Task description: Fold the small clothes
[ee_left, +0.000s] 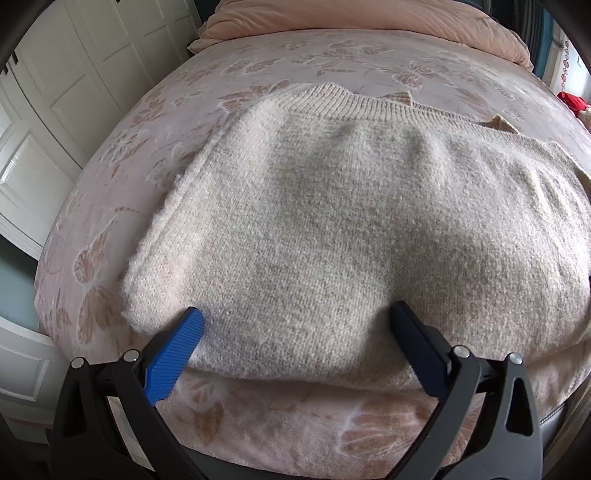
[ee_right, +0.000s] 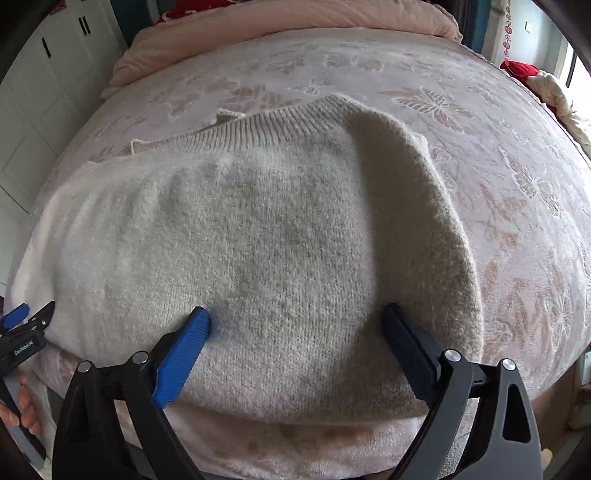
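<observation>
Pink bedding printed with pale butterflies (ee_left: 155, 122) covers the bed that fills both views, with a plain pink quilt (ee_left: 332, 18) bunched along its far end and white panelled doors (ee_left: 48, 122) standing off to the left. On this cover lies the cream knitted sweater (ee_left: 332, 229), spread wide with its ribbed band (ee_left: 369, 107) along the far edge; in the right wrist view its right side is doubled over itself into a thick rounded fold (ee_right: 417, 192). The near edge of the sweater reaches almost to the front edge of the bed. The left gripper (ee_left: 297, 321) points steeply down over the near left part of the sweater, its blue-padded fingers (ee_left: 181, 350) spread wide apart with only knit between them and nothing pinched. The right gripper (ee_right: 297, 319) is angled down the same way over the near right part, fingers likewise wide apart; whether their tips press into the wool or hang just above it cannot be told. At the left rim of the right wrist view the left gripper's tips show, and below them part of a hand (ee_right: 27, 406) around its handle, mostly cut off by the frame. Something red (ee_right: 521, 68) lies at the far right, too small to identify.
</observation>
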A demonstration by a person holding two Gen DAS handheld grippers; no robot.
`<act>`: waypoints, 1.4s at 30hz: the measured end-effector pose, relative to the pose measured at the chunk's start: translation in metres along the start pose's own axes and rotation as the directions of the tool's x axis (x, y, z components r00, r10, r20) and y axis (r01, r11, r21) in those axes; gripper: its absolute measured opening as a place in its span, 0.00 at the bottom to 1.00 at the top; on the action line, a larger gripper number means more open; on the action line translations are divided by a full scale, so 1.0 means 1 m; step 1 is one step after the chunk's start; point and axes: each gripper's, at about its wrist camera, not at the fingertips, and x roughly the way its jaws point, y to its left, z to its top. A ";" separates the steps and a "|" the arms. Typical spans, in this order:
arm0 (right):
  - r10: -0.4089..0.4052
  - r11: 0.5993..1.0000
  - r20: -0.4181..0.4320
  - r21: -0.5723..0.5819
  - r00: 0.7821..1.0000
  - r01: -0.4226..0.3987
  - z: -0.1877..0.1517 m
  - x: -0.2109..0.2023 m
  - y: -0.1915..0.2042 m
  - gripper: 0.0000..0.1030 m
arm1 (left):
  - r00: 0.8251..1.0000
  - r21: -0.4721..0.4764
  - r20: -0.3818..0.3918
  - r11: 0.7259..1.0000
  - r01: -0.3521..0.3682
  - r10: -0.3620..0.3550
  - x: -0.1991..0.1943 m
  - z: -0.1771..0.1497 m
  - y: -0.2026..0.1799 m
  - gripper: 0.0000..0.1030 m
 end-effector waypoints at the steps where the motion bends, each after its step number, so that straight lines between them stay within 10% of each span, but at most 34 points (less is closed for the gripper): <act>1: 0.002 1.000 0.007 0.000 1.000 -0.002 -0.002 -0.008 -0.002 0.89 | 1.000 -0.003 0.008 1.000 0.013 -0.013 -0.003 0.000 0.002 0.95; 8: -0.061 0.998 0.085 0.036 0.994 0.058 -0.007 -0.048 -0.054 0.90 | 0.980 -0.159 0.145 0.974 0.163 -0.140 -0.049 -0.007 0.062 0.95; 12: 0.090 0.978 0.015 0.189 0.996 -0.091 -0.013 -0.024 -0.083 0.90 | 0.981 -0.334 0.069 0.923 0.192 -0.180 -0.029 -0.007 0.105 0.95; 16: 0.111 0.973 -0.029 0.205 0.993 -0.103 -0.014 -0.005 -0.073 0.63 | 0.977 -0.412 -0.023 0.893 0.183 -0.211 0.001 -0.009 0.110 0.91; 18: 0.073 0.985 -0.010 0.160 0.997 -0.071 -0.011 -0.012 -0.064 0.44 | 0.967 -0.407 0.000 0.883 0.233 -0.256 -0.002 -0.009 0.106 0.44; 20: 0.092 0.984 0.015 0.154 0.996 -0.093 -0.008 -0.025 -0.062 0.28 | 0.965 -0.386 0.007 0.890 0.244 -0.261 -0.008 -0.007 0.104 0.21; 26: 0.117 0.984 0.067 0.124 0.991 -0.125 -0.013 -0.087 -0.087 0.11 | 0.946 -0.368 0.035 0.876 0.312 -0.322 -0.065 -0.008 0.129 0.00; 31: -0.043 0.990 -0.078 0.128 0.996 0.053 -0.050 -0.046 -0.115 0.08 | 0.947 -0.322 -0.073 0.906 0.274 -0.312 -0.073 -0.035 0.139 0.00; 34: -0.004 0.978 -0.034 0.209 0.999 0.011 -0.049 -0.053 -0.118 0.17 | 0.958 -0.316 -0.071 0.917 0.241 -0.276 -0.060 -0.042 0.133 0.06; 35: 0.016 0.979 0.005 0.202 1.000 -0.017 -0.044 -0.060 -0.112 0.28 | 0.959 -0.318 -0.039 0.914 0.253 -0.280 -0.060 -0.038 0.131 0.21; 37: 0.020 0.988 0.064 0.155 0.998 -0.029 -0.032 -0.069 -0.098 0.84 | 0.962 -0.341 0.026 0.902 0.263 -0.270 -0.061 -0.026 0.132 0.70; 38: 0.023 0.991 0.075 0.132 0.997 -0.033 -0.029 -0.069 -0.092 0.86 | 0.960 -0.365 0.099 0.888 0.280 -0.262 -0.062 -0.017 0.133 0.87; 42: 0.055 0.991 -0.001 0.121 0.998 -0.055 -0.011 -0.026 -0.078 0.86 | 0.948 -0.422 0.125 0.849 0.319 -0.294 -0.026 0.011 0.129 0.94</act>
